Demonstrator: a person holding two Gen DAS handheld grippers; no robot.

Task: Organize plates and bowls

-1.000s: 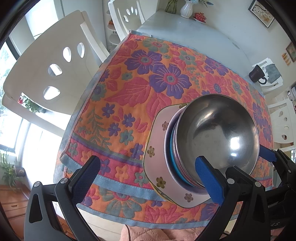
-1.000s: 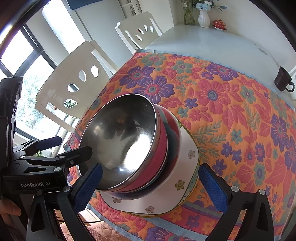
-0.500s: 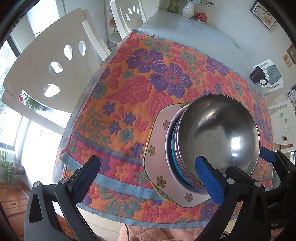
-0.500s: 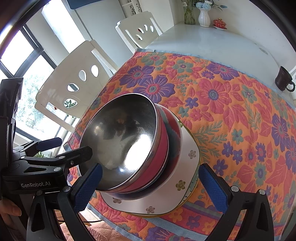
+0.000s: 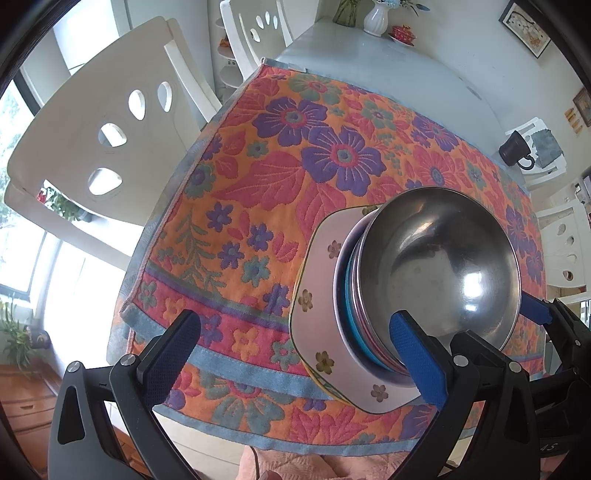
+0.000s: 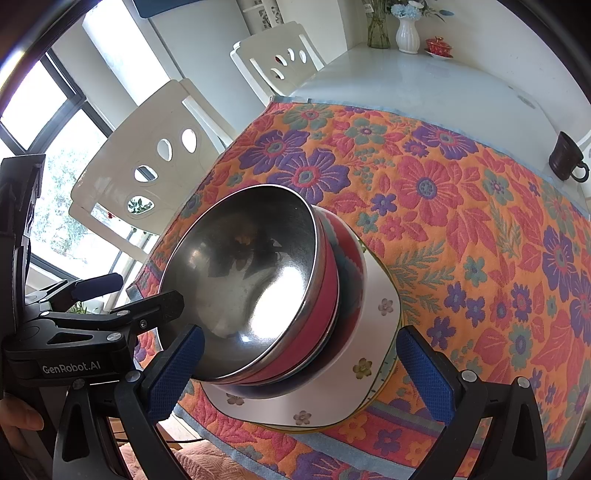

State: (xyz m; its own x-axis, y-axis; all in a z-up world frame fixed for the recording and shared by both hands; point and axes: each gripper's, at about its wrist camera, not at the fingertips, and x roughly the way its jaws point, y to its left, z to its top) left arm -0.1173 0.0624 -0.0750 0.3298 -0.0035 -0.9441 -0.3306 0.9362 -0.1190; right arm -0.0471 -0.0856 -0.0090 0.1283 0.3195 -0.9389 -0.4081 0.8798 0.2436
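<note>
Right at the near edge of the table sits the whole stack: a steel bowl (image 5: 443,273) on top, shiny and empty inside, nested in a red bowl (image 6: 319,325), with a blue rim (image 5: 351,325) showing lower in the pile from the left wrist view. How many bowls lie between I cannot tell. Under them is a white plate (image 6: 373,347) with small printed flowers and cut corners, and a thin yellow-edged plate (image 6: 386,384) peeks out beneath it.

Both grippers hang close to the stack with their blue-padded fingers spread wide and nothing between them. The left gripper (image 5: 295,354) has one finger just in front of the steel bowl's near rim; whether it touches I cannot tell. Its other finger stands out over the cloth, well to the side. The right gripper (image 6: 299,369) straddles the stack, one finger by the bowls, the other beside the white plate's corner. A bit of a hand (image 6: 18,417) shows at the lower left of the right wrist view.

Everything rests on a quilted floral cloth (image 5: 295,177), orange with purple and red blooms and a blue border, covering the near part of a pale table (image 6: 424,88). A dark mug (image 6: 565,157) stands on the bare table just past the cloth's far edge. At the far end are a white vase (image 6: 406,35) and a small red dish (image 6: 437,46). White chairs (image 5: 92,140) with cut-out backs stand along the window side.
</note>
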